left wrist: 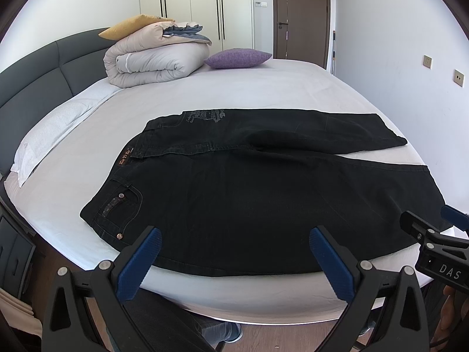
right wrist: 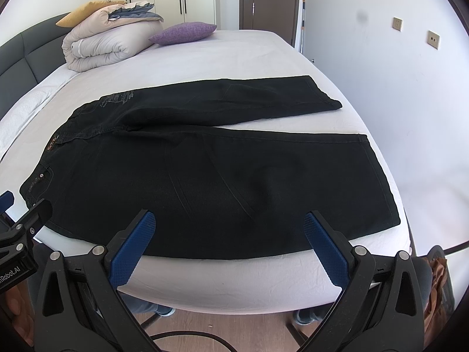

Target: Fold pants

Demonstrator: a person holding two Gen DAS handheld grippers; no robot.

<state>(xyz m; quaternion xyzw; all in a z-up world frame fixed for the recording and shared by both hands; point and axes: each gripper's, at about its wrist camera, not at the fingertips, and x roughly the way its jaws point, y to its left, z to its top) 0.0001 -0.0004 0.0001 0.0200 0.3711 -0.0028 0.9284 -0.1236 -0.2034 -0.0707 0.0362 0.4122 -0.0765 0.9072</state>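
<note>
Black jeans (left wrist: pixel 249 193) lie spread flat on the white bed (left wrist: pixel 234 94), waistband to the left, the two legs apart and pointing right; they also show in the right wrist view (right wrist: pixel 219 182). My left gripper (left wrist: pixel 234 243) is open and empty, hovering over the near edge of the jeans by the hip and pocket. My right gripper (right wrist: pixel 228 228) is open and empty over the near leg's lower edge. The right gripper's side shows in the left wrist view (left wrist: pixel 433 234), and the left gripper's side shows in the right wrist view (right wrist: pixel 26 220).
A rolled duvet (left wrist: pixel 152 58) with a yellow cushion and a purple pillow (left wrist: pixel 237 58) sit at the head of the bed. A dark headboard (left wrist: pixel 38 70) is at left, a wall (right wrist: pixel 381 73) at right, wooden floor (right wrist: pixel 234 325) below the bed's near edge.
</note>
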